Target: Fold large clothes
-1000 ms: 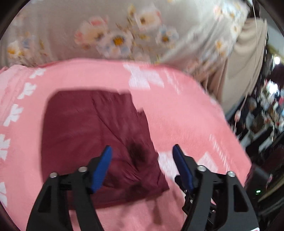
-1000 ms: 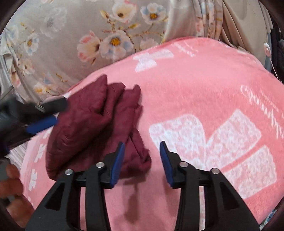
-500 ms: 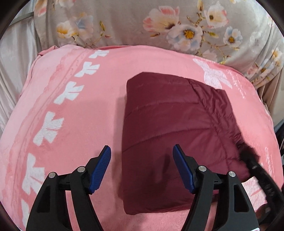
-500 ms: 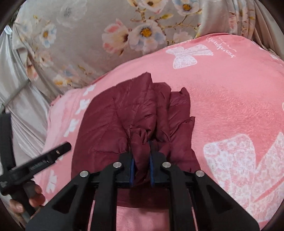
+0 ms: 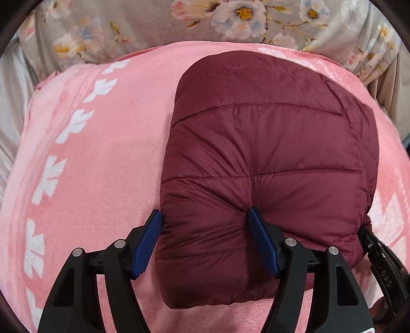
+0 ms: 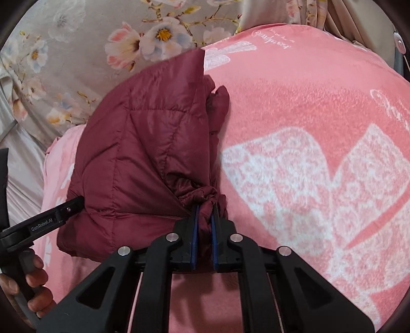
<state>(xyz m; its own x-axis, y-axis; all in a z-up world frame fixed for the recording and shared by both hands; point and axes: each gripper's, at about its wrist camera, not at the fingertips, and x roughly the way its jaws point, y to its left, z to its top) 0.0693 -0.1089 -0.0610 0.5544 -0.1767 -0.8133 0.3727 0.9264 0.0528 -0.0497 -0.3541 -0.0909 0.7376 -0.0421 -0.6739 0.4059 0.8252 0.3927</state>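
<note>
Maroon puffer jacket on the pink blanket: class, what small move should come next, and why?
Probably close the left gripper: its fingers straddle the maroon puffer jacket edge, unclamped, while the right gripper already pinches a bunched corner. Both grips would let the folded bundle lift off the pink blanket evenly.

Folded jacket (image 5: 269, 153) on the blanket (image 5: 102, 158)

It lies right of the blanket's middle in the left wrist view; the floral cloth (image 5: 179, 23) hangs beyond the far edge.

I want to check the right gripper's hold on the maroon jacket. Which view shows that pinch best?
The right wrist view: the right gripper is shut on a bunched corner of the maroon jacket. The left wrist view shows only the gripper's black body at the jacket's right edge, not the pinch.
</note>
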